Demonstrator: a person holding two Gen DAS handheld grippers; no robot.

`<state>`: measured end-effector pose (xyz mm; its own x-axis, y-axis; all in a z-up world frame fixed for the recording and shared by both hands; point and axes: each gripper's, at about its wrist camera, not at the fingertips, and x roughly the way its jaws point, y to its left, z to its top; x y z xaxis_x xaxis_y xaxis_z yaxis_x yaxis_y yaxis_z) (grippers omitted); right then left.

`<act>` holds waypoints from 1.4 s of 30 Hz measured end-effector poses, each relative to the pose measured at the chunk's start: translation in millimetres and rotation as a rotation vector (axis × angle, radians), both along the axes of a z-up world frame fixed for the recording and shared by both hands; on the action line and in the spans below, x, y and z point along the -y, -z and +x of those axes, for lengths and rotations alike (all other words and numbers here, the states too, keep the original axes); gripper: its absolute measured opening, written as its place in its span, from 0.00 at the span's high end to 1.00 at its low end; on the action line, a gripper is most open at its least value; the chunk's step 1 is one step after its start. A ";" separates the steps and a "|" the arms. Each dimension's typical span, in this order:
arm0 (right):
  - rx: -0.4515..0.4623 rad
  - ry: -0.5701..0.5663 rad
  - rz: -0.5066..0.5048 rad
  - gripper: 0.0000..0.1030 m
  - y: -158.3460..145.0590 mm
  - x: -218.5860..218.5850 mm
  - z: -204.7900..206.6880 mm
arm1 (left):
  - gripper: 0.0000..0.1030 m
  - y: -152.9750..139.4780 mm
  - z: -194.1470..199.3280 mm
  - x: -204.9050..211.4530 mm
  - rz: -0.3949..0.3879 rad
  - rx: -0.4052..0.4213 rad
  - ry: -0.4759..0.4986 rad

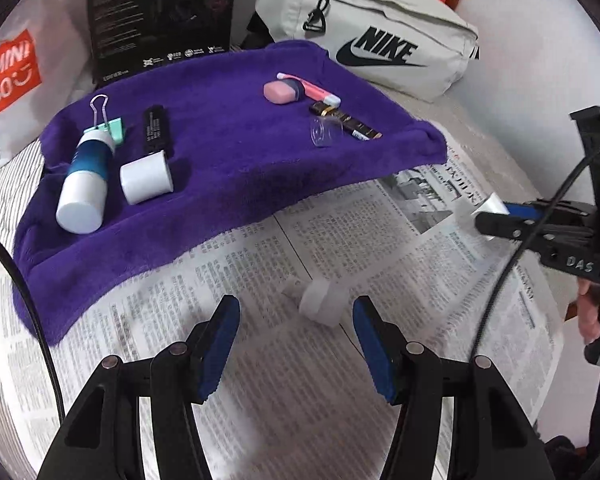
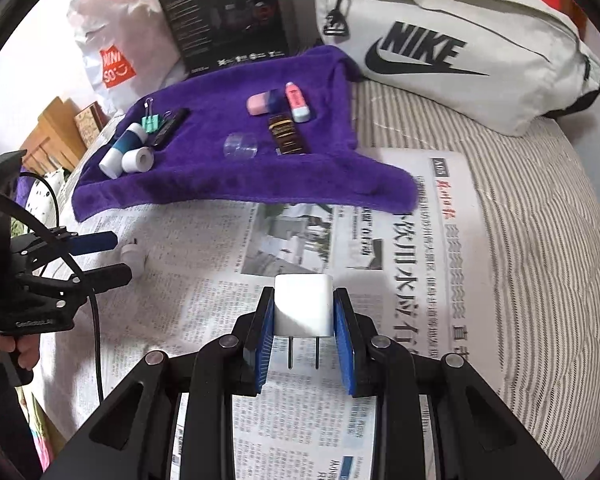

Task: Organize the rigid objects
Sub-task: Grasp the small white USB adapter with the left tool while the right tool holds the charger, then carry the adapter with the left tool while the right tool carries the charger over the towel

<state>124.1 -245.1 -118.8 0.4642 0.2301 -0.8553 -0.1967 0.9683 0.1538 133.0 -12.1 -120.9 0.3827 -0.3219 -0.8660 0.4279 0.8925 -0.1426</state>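
My right gripper (image 2: 303, 316) is shut on a white plug charger (image 2: 302, 305), prongs toward the camera, held above the newspaper (image 2: 404, 264). It also shows in the left wrist view (image 1: 485, 216). My left gripper (image 1: 296, 332) is open just short of a small white bottle (image 1: 320, 300) lying on the newspaper (image 1: 260, 264); it is also in the right wrist view (image 2: 134, 258). A purple towel (image 1: 228, 152) holds a blue-white bottle (image 1: 86, 182), white cup (image 1: 146, 178), mint binder clip (image 1: 112, 128), black marker (image 1: 156, 126), pink eraser (image 1: 282, 91), pink highlighter (image 1: 312, 90), clear cap (image 1: 324, 132) and dark tube (image 1: 346, 120).
A white Nike bag (image 1: 384, 40) lies behind the towel on the right. A black box (image 1: 160, 16) and a Miniso bag (image 1: 16, 76) stand behind it on the left. Striped bedding (image 2: 540, 208) surrounds the newspaper.
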 end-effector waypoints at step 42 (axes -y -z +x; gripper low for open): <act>-0.013 -0.062 0.037 0.73 -1.9 -18.8 7.5 | 0.66 -13.0 -1.2 -3.4 0.033 0.039 0.066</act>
<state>131.5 -226.4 -116.9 0.4368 0.2893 -0.8518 -0.2535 0.9481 0.1921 131.7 -8.7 -107.9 0.3950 -0.3190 -0.8615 0.4904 0.8662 -0.0959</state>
